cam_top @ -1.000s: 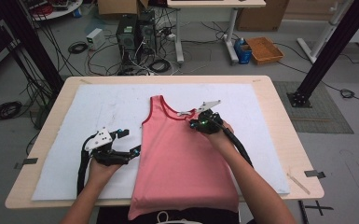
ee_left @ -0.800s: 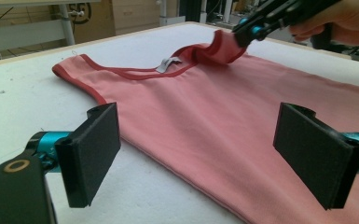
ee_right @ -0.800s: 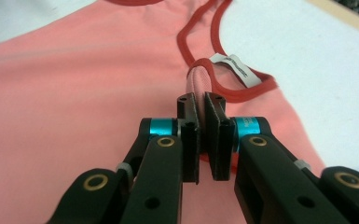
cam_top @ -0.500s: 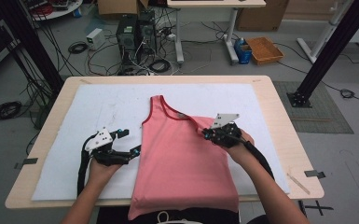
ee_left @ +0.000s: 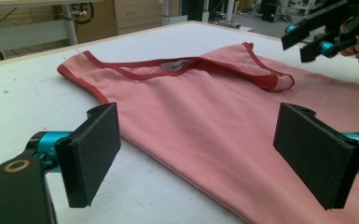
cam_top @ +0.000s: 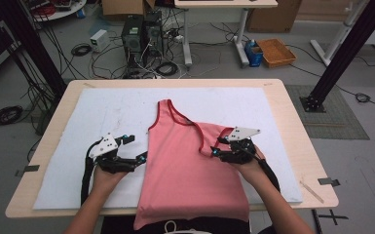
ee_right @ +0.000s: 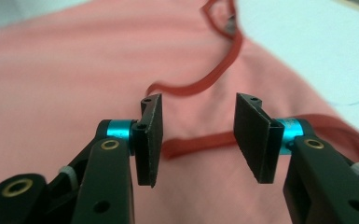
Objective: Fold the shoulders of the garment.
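Pink tank top [cam_top: 185,161] is lying on the worktop [cam_top: 282,97], one strap folded over. Left tool [cam_top: 139,158] is sitting wide open at its edge. Right tool [cam_top: 214,152] is hovering above the strap, jaws apart, gripping nothing.

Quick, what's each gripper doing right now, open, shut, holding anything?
Left gripper: open, holding nothing, at the left edge of the pink tank top.
Right gripper: open, holding nothing, over the tank top's folded shoulder strap.
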Demonstrator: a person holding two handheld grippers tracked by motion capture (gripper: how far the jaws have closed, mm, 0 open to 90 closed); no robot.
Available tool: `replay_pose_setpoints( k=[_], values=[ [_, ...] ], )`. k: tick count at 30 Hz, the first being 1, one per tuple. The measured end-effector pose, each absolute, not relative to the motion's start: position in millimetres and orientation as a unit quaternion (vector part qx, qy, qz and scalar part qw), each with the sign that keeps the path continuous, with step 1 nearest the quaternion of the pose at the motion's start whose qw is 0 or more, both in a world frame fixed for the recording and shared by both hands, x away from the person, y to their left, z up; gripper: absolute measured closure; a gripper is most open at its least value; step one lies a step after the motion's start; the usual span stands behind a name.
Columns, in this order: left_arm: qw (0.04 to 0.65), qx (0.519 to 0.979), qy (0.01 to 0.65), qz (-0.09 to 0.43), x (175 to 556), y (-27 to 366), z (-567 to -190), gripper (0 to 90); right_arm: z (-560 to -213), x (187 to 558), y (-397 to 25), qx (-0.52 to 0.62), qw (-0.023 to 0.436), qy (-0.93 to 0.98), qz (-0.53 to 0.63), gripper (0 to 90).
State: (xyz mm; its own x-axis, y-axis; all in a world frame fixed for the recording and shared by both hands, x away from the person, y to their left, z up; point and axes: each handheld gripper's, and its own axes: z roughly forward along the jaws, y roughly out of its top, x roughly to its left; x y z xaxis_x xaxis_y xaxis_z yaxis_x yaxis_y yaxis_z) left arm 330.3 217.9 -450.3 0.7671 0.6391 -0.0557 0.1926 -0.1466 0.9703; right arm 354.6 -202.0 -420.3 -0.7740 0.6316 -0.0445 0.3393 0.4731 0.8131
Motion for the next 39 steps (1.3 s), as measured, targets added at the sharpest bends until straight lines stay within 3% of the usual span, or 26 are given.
replay_pose_setpoints(
  k=[4, 7, 8, 9, 12, 18, 20, 24, 27, 33, 39],
  values=[
    [0.588, 0.734, 0.282, 0.190, 330, 218, -450, 14.9, -426, 356, -191, 0.283, 0.154, 0.849, 0.418, 55.9],
    [0.588, 0.734, 0.282, 0.191, 330, 218, -450, 14.9, -435, 353, -183, 0.268, 0.141, 0.870, 0.390, 64.5],
    [0.588, 0.734, 0.282, 0.190, 330, 218, -450, 14.9, -442, 351, -182, 0.261, 0.143, 0.881, 0.368, 71.1],
    [0.588, 0.734, 0.282, 0.191, 330, 218, -450, 14.9, -442, 351, -182, 0.261, 0.143, 0.881, 0.368, 71.1],
    [0.588, 0.734, 0.281, 0.190, 330, 218, -450, 15.0, -442, 348, -188, 0.250, 0.158, 0.883, 0.364, 82.6],
    [0.589, 0.733, 0.282, 0.188, 330, 218, -450, 14.9, -437, 344, -194, 0.231, 0.176, 0.886, 0.362, 81.7],
    [0.589, 0.733, 0.283, 0.189, 330, 218, -450, 14.9, -441, 344, -192, 0.229, 0.171, 0.891, 0.352, 75.8],
    [0.588, 0.734, 0.282, 0.190, 330, 218, -450, 14.9, -440, 345, -193, 0.240, 0.165, 0.882, 0.370, 53.0],
    [0.589, 0.734, 0.282, 0.189, 330, 218, -450, 14.9, -433, 347, -203, 0.263, 0.169, 0.860, 0.403, 42.4],
    [0.589, 0.733, 0.281, 0.189, 330, 218, -450, 14.9, -434, 352, -243, 0.356, 0.173, 0.793, 0.462, 29.6],
    [0.589, 0.733, 0.283, 0.190, 330, 218, -450, 14.9, -439, 345, -265, 0.381, 0.181, 0.763, 0.490, 23.8]
  ],
)
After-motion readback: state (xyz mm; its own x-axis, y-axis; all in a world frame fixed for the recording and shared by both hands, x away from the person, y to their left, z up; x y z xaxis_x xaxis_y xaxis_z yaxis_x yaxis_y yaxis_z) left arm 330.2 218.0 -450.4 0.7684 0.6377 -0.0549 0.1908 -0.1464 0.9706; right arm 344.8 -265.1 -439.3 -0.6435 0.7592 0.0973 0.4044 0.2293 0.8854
